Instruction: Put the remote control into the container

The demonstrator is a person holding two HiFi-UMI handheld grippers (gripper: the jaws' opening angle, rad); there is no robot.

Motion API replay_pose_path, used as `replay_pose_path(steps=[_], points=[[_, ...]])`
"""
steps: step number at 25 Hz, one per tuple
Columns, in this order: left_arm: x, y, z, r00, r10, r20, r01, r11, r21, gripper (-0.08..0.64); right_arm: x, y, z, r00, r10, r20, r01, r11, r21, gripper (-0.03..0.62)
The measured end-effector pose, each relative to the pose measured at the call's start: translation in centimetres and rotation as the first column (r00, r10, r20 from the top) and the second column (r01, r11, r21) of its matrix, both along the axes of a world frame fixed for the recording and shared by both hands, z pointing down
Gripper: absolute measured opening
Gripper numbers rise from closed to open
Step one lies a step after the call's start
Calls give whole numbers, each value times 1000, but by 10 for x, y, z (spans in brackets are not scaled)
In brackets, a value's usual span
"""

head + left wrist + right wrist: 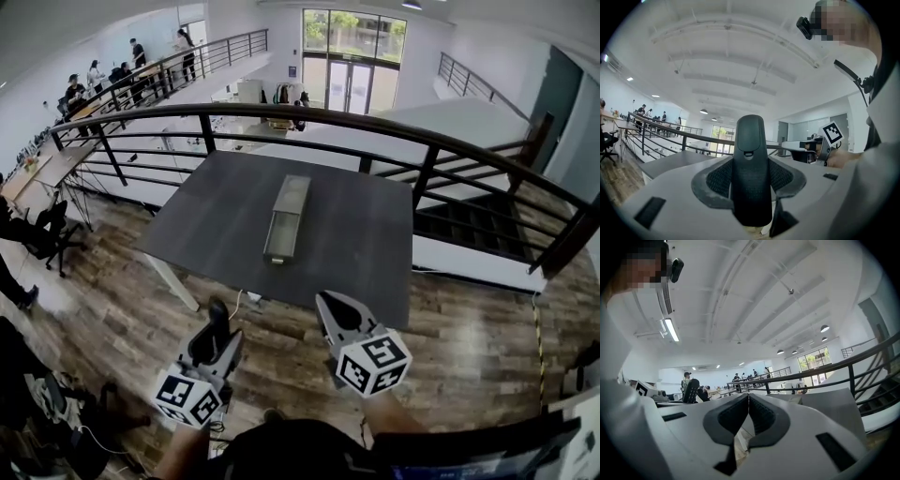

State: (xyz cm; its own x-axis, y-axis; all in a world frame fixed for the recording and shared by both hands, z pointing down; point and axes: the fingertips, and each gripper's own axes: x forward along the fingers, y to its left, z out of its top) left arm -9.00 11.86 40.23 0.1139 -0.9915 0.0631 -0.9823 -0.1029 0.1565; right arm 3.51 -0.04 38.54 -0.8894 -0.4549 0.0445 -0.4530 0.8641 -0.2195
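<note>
Bottom left of head view: left gripper [217, 330] clenched on remote control [750, 168], dark, upright btw its jaws. Bottom centre: right gripper [337, 309], jaws pressed together, nothing btw them. Mid-frame, well apart from both: long container [292, 192] on dark table [366, 244], w/ railing [375, 127] behind.

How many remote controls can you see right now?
1. The remote control is clamped in the left gripper. The container on the table is too small to see into fully, so another could be hidden.
</note>
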Motion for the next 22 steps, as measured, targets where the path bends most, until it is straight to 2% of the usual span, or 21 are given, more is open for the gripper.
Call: replay_pose_path(steps=[12,22], points=[[-69,-19,7,997,76,-27,-75,997,19,216,-57,-4,9,996,83,-16,-83,997,-5,2],[-93,-53,16,993,91,-71,-90,996,23,216,-79,-30,14,995,90,-44,-91,996,-8,2]])
